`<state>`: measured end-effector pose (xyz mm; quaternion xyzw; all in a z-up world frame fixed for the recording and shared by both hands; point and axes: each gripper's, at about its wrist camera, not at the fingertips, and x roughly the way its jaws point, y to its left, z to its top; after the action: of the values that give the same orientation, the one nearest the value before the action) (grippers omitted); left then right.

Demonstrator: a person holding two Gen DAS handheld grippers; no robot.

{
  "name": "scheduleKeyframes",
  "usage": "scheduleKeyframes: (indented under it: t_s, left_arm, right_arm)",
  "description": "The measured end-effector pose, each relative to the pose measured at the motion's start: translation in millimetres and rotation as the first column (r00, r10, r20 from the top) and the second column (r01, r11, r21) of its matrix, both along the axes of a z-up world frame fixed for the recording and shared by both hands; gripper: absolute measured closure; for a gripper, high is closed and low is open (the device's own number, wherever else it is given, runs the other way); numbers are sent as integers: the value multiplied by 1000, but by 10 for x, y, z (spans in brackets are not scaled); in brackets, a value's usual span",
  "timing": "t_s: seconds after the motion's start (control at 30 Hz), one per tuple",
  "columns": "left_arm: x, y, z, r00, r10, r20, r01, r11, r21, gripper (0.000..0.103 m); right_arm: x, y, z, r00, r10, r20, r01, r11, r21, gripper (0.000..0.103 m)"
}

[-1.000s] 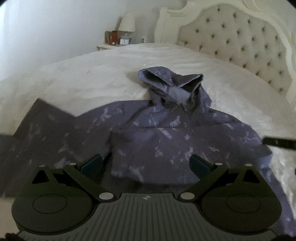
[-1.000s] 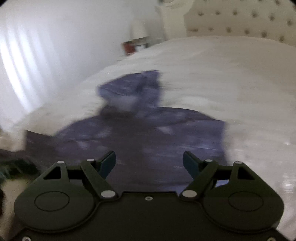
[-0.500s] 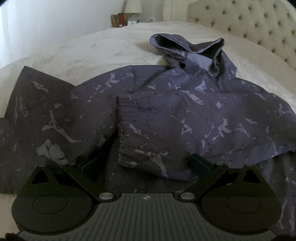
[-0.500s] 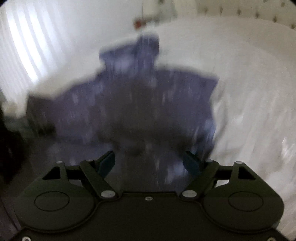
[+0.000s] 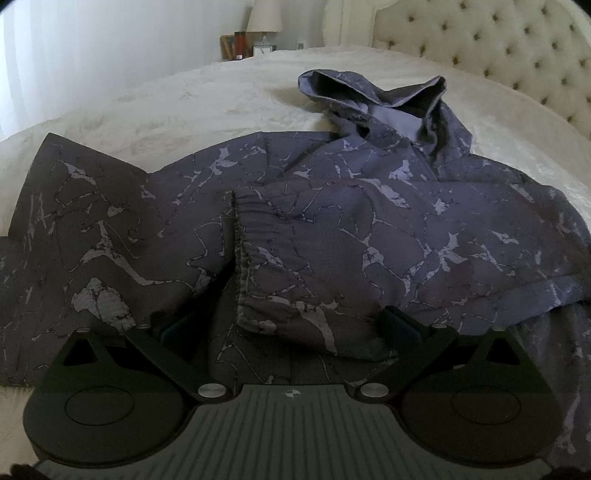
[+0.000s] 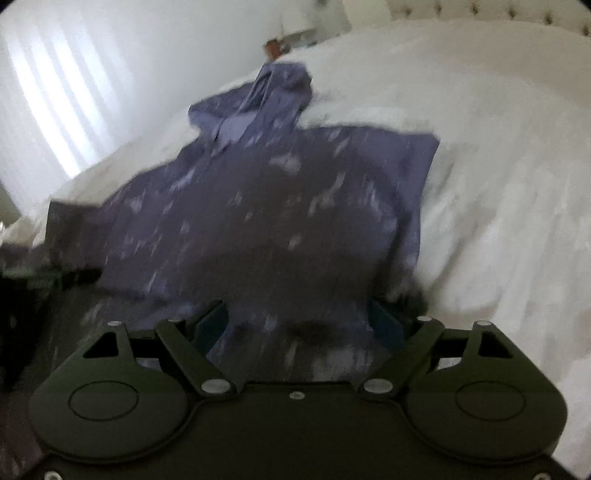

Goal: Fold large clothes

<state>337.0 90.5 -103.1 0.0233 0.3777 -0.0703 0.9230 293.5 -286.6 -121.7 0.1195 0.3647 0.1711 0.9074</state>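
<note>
A dark purple hooded jacket (image 5: 369, 229) with a pale marble pattern lies flat on a white bed, hood (image 5: 373, 96) toward the headboard. One sleeve is folded across the chest, its elastic cuff (image 5: 240, 240) at centre. The other sleeve (image 5: 74, 221) spreads out to the left. My left gripper (image 5: 288, 328) is open and empty, low over the folded sleeve near the cuff. My right gripper (image 6: 299, 325) is open and empty, low over the jacket's lower body (image 6: 277, 221); that view is blurred.
The white bedspread (image 5: 184, 107) surrounds the jacket. A tufted cream headboard (image 5: 498, 44) stands at the back right. A nightstand with a lamp (image 5: 264, 18) and small items is at the back. A bright curtained window (image 6: 55, 92) is on the left.
Both grippers have moved down and closer to the jacket, staying open. The right gripper's view has swung and tilted, with the jacket now spreading up and left.
</note>
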Motion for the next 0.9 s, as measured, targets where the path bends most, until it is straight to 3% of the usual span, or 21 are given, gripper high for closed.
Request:
scheduleKeyframes:
  t_s: [0.13,0.23,0.3,0.43,0.5,0.57,0.63,0.67,0.83,0.87,0.9]
  left_arm:
    - [-13,-6,-1,1000,1,4,-1,1000,3,0]
    - [-22,-12,-4,1000,2,9,-2,1000,7,0]
    - [-25,-13,-4,1000,2,12,-2,1000,9,0]
    - [-27,-14,-3,1000,2,11,-2,1000,9,0]
    - [-31,-13,-3,1000,1,14,-1,1000,7,0]
    - [-36,-18,-13,1000,1,20,-2,1000,10,0]
    - [-43,-20,-19,1000,1,27,-1,1000,13,0]
    - [-47,-20,-21,1000,1,29,-1,1000,13,0]
    - [-51,-6,-18,1000,0,32,0,1000,9,0]
    - [-51,-6,-18,999,0,32,0,1000,9,0]
    - [-51,-4,-18,999,-1,33,1,1000,8,0]
  right_arm:
    - [-89,-37,164,1000,18,24,-17,1000,-26,20]
    - [-71,-264,340,992,-75,99,66,994,90,20]
    - [54,-427,382,986,-146,82,130,977,171,20]
    - [362,-655,375,967,-250,51,236,952,196,22]
    - [478,-823,360,952,-305,9,292,918,268,22]
    - [586,-961,314,940,-340,-43,335,886,322,32]
    - [733,-1019,251,936,-343,-77,349,879,326,56]
    - [796,-1020,220,935,-343,-94,354,881,313,60]
    - [987,-928,58,928,-340,-154,368,899,236,63]
    - [1003,-908,50,929,-336,-156,365,902,229,70]
    - [1029,-879,58,935,-323,-145,348,913,213,95]
